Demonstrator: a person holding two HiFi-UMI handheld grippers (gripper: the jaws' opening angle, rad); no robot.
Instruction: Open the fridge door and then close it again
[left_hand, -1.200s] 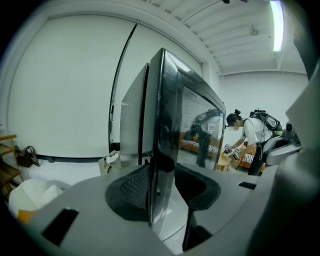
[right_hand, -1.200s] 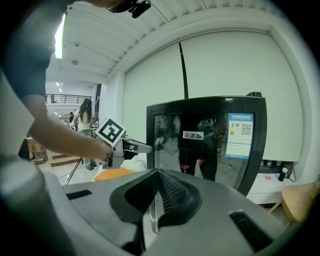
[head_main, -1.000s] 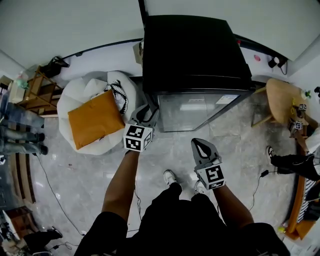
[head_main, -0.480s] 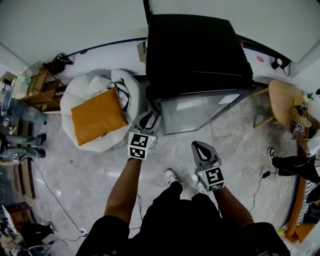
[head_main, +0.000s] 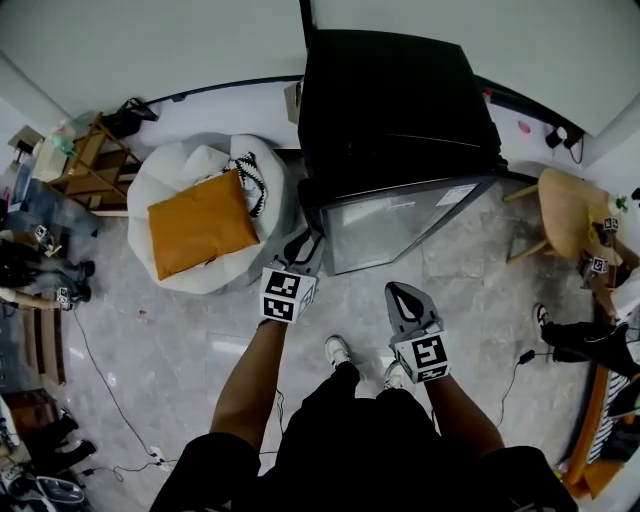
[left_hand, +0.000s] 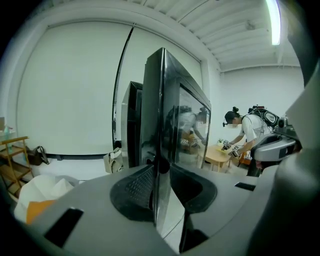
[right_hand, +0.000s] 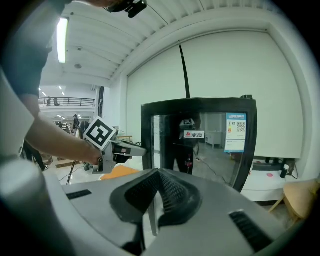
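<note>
**Black fridge, glass door ajar in the left gripper**

The fridge (head_main: 400, 100) stands against the white wall, and its glass door (head_main: 400, 225) is swung partly out at the left side, hinged at the right. The left gripper (head_main: 303, 245) reaches forward and a little downward to the door's free edge, with the bare left forearm (head_main: 250, 370) stretched out nearly straight from the shoulder. In the left gripper view the door edge (left_hand: 159, 115) runs upright between the 2 jaws, which have just been closing and now sit narrow, with the pads (left_hand: 137, 187) against both faces of the edge.

The right gripper (head_main: 405, 300) hangs lower and nearer the body, well apart from the door, and the right forearm (head_main: 455, 410) is bent in close. It points toward the glass front. In the right gripper view its jaws (right_hand: 156, 192) are pressed together with nothing between them, and the door (right_hand: 200, 145) fills the middle of that view beyond them.

Left of the fridge a white beanbag (head_main: 190, 180) carries an orange cushion (head_main: 200, 222) on the grey marble floor (head_main: 180, 330).
</note>
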